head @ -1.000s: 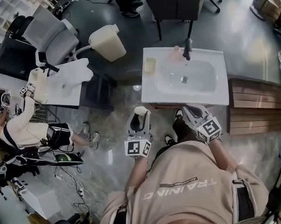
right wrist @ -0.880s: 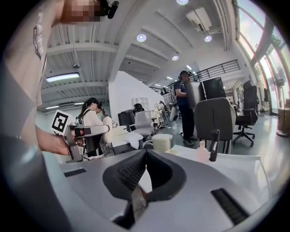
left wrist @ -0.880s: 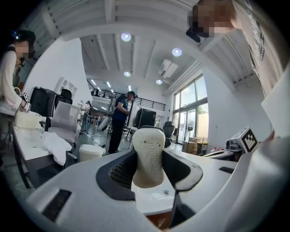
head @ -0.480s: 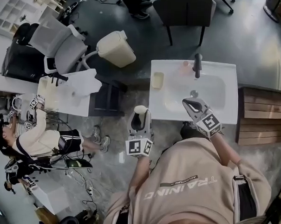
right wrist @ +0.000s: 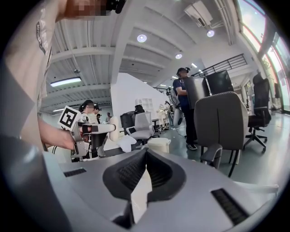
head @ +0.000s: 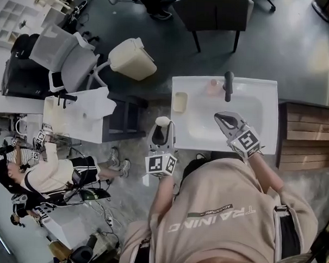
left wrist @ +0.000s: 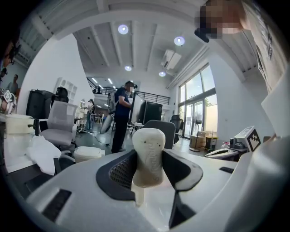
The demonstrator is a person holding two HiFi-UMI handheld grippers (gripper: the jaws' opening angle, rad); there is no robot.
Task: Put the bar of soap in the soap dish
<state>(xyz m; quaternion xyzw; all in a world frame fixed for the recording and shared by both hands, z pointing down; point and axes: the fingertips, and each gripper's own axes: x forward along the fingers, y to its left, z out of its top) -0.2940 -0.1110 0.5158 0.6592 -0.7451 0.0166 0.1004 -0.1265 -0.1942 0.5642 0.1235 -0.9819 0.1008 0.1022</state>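
Our left gripper (head: 163,135) squeezes the creamy white bar of soap (left wrist: 148,149) near the white sink (head: 262,143). Our right gripper (right wrist: 145,174) is closed, empty. We go slowly to the far pale yellow dish (head: 180,101), probably the soap dish.

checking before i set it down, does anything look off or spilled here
Nothing stands out. The bar of soap sits upright, clamped in the left gripper; the soap dish lies flat on the sink rim, and nothing looks spilled.
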